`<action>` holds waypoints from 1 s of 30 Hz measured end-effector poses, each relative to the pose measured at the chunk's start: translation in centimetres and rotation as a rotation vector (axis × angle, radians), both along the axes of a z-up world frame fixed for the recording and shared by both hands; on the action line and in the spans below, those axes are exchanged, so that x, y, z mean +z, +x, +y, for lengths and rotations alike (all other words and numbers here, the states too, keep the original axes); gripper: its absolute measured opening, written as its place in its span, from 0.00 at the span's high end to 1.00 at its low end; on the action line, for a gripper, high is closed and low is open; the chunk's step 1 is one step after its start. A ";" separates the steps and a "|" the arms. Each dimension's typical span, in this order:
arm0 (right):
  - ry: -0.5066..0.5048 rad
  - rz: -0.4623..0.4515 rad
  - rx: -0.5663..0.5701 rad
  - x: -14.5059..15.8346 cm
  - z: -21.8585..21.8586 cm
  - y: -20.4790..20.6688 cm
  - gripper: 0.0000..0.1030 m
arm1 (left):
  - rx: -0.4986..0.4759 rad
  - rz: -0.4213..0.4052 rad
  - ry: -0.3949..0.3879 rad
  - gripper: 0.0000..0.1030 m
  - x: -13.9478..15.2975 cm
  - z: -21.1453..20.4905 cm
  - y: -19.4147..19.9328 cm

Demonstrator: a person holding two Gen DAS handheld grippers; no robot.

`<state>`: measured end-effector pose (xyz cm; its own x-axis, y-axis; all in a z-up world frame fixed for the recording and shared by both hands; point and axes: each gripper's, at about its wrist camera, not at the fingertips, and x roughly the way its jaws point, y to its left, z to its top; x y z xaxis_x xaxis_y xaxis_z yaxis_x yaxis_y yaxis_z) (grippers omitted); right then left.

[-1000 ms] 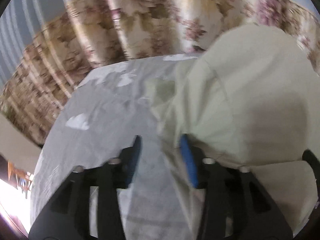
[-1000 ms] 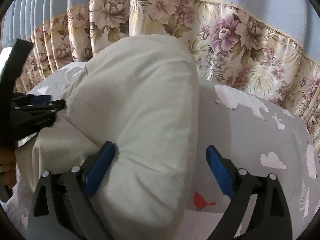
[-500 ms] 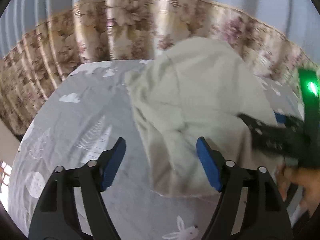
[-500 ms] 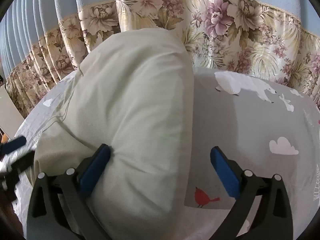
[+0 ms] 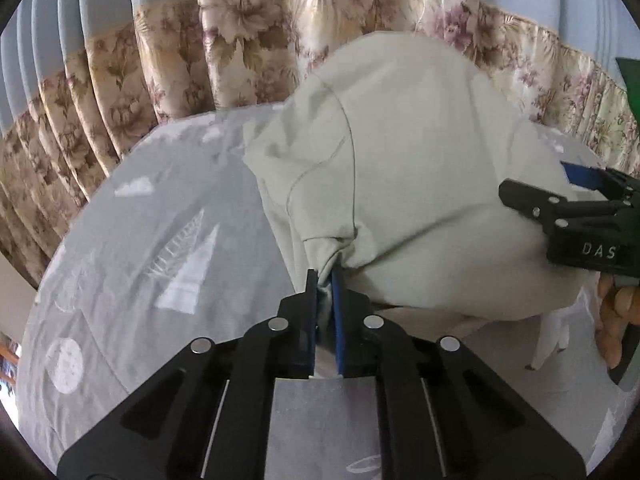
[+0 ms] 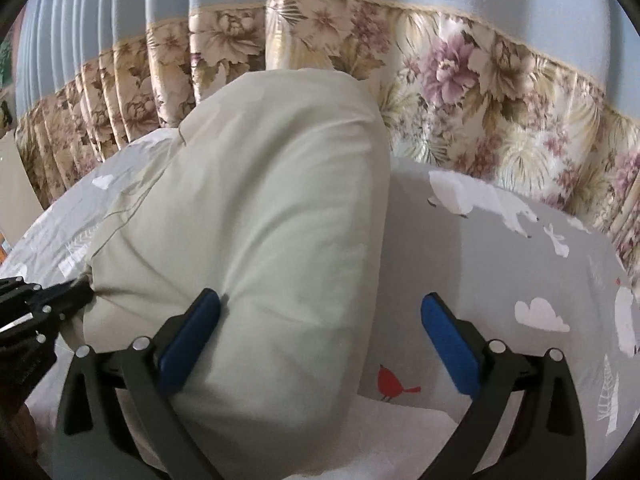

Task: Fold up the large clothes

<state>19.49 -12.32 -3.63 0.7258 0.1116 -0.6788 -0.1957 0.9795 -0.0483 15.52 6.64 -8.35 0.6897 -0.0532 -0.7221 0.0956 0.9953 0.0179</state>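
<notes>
A pale cream garment [image 5: 408, 168] lies folded over on the grey patterned bedsheet [image 5: 160, 248]; it also fills the middle of the right wrist view [image 6: 264, 248]. My left gripper [image 5: 325, 280] is shut on the garment's near left edge, the cloth bunching at its blue pads. My right gripper [image 6: 320, 316] is open, its left pad against the garment's near fold and its right pad over the bare sheet. The right gripper also shows at the right of the left wrist view [image 5: 560, 204]. The left gripper shows at the left edge of the right wrist view [image 6: 80, 292].
A floral and blue curtain [image 6: 460, 80] hangs behind the bed's far edge. The sheet [image 6: 500, 264] has white cloud prints and a red bird print [image 6: 394, 386] near my right gripper. The bed drops off at the left [image 5: 24, 276].
My left gripper was open over the garment's edge half a second ago and has now shut on it. The right gripper has stayed open at the garment's near fold.
</notes>
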 end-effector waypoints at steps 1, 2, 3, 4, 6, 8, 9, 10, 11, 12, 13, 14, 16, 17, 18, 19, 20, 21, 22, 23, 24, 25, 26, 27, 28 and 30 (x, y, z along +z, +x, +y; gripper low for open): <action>0.012 0.005 -0.009 0.1 -0.2 0.1 0.03 | 0.000 0.002 -0.013 0.93 0.1 0.0 0.0; 0.034 0.019 -0.018 0.3 -0.5 0.3 0.03 | -0.006 0.002 -0.006 0.92 0.2 -0.1 0.0; 0.045 0.028 -0.018 0.5 -0.6 0.4 0.03 | -0.008 -0.001 0.008 0.87 0.5 -0.2 -0.1; 0.055 0.029 -0.016 1.1 -0.8 0.4 0.03 | -0.016 -0.003 0.008 0.81 1.0 -0.2 -0.3; 0.077 -0.018 -0.016 3.0 -1.5 0.0 0.03 | -0.005 -0.021 0.002 0.68 2.4 0.0 -0.6; 0.113 -0.068 -0.022 5.2 -2.6 0.3 0.03 | 0.010 -0.066 -0.013 0.44 4.8 0.4 -0.7; 0.115 -0.077 -0.031 5.8 -3.0 0.6 0.03 | 0.014 -0.086 -0.014 0.38 5.8 0.3 -0.5; 0.118 -0.089 -0.046 6.6 -3.5 1.3 0.03 | 0.015 -0.108 -0.010 0.36 6.9 0.2 -0.2; 0.117 -0.097 -0.058 7.0 -3.8 1.9 0.03 | 0.011 -0.128 -0.005 0.33 8.0 -0.1 0.4; 0.111 -0.108 -0.080 7.4 -4.2 3.0 0.03 | 0.007 -0.147 0.007 0.26 9.0 -0.7 1.5; 0.107 -0.109 -0.096 7.6 -4.5 3.9 0.03 | 0.010 -0.154 0.021 0.22 9.5 -1.2 2.6; 0.109 -0.103 -0.109 7.6 -4.8 4.9 0.03 | 0.014 -0.161 0.029 0.22 10.0 -1.8 4.1; 0.131 -0.092 -0.129 7.6 -5.2 7.0 0.03 | 0.028 -0.151 0.022 0.20 10.3 -2.8 7.1; 0.138 -0.090 -0.135 7.5 -5.3 7.7 0.03 | 0.019 -0.138 -0.001 0.20 10.3 -3.4 8.7; 0.139 -0.087 -0.143 7.3 -5.3 8.7 0.03 | 0.026 -0.138 -0.003 0.19 10.1 -3.9 10.1; 0.135 -0.084 -0.144 6.9 -5.1 9.6 0.03 | 0.034 -0.136 0.007 0.17 9.8 -4.5 11.4; 0.130 -0.082 -0.147 6.5 -4.8 10.5 0.03 | 0.029 -0.128 -0.003 0.17 9.4 -5.0 12.8; 0.127 -0.081 -0.150 6.1 -4.6 11.1 0.03 | 0.032 -0.118 -0.009 0.17 8.9 -5.4 14.0; 0.125 -0.084 -0.150 5.8 -4.2 11.8 0.03 | 0.057 -0.104 0.014 0.17 8.1 -5.7 15.4; 0.126 -0.089 -0.148 5.6 -4.0 12.1 0.03 | 0.069 -0.098 0.024 0.17 7.7 -5.8 16.2; 0.125 -0.098 -0.145 5.4 -3.6 12.8 0.03 | 0.085 -0.085 0.032 0.17 6.8 -5.6 17.3; 0.121 -0.100 -0.147 5.1 -3.4 13.3 0.03 | 0.117 -0.055 0.061 0.17 5.5 -5.4 18.5; 0.123 -0.091 -0.148 4.7 -3.2 13.9 0.03 | 0.137 -0.029 0.073 0.17 4.5 -5.0 19.3; 0.122 -0.081 -0.145 4.5 -3.0 14.3 0.03 | 0.152 -0.012 0.086 0.17 3.6 -4.5 19.7; 0.108 -0.066 -0.137 4.0 -2.6 14.9 0.03 | 0.171 0.005 0.112 0.17 2.5 -4.1 20.1; 0.062 -0.046 -0.110 3.2 -1.7 15.8 0.03 | 0.184 0.048 0.110 0.17 0.9 -3.0 20.6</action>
<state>35.28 -13.99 -0.44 0.7661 0.0707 -0.6388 -0.0861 0.9963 0.0069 36.13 3.66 -7.42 0.6449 0.1514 -0.7491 -0.0841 0.9883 0.1274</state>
